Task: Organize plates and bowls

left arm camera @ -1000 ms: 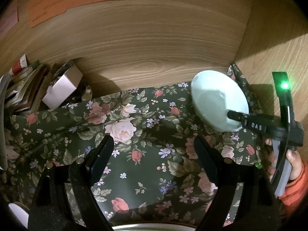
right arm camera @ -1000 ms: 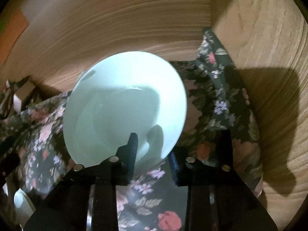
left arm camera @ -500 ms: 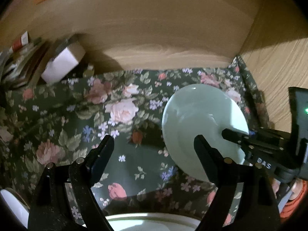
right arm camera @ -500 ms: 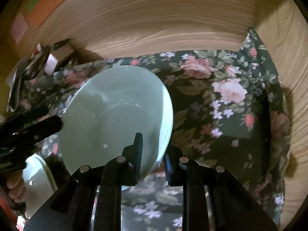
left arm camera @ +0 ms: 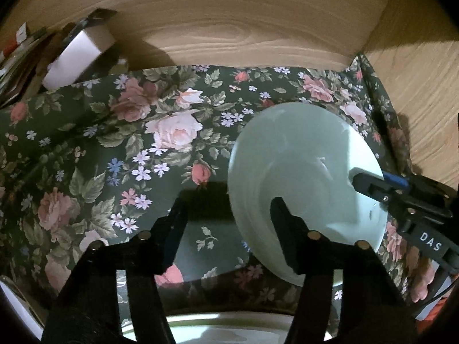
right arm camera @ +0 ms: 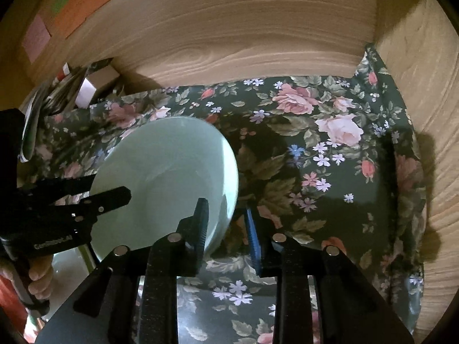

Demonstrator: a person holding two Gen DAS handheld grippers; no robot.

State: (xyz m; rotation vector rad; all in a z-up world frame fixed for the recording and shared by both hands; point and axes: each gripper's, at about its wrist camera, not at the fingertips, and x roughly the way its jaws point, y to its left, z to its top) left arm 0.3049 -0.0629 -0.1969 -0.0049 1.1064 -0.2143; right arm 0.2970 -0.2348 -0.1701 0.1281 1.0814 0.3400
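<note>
A pale green bowl (left arm camera: 304, 172) (right arm camera: 169, 177) hangs tilted above the floral cloth (left arm camera: 114, 143). My right gripper (right arm camera: 226, 226) (left arm camera: 378, 179) is shut on its near rim, one finger inside the bowl and one outside. My left gripper (left arm camera: 228, 205) (right arm camera: 110, 185) straddles the opposite rim. One of its fingers (left arm camera: 282, 223) lies over the bowl's inside, the other (left arm camera: 176, 220) stands outside. Its jaws are closing with the rim between them, and a gap still shows at the pads.
Wooden walls close the back and the right side. A white box (left arm camera: 77, 54) and stacked papers sit at the back left. Another pale dish (left arm camera: 229, 326) lies at the near edge under my left gripper. A hand (right arm camera: 37, 281) grips the left tool.
The right gripper carried the bowl from the back right corner leftward to the left gripper. The left gripper sank and its jaws narrowed around the bowl's rim.
</note>
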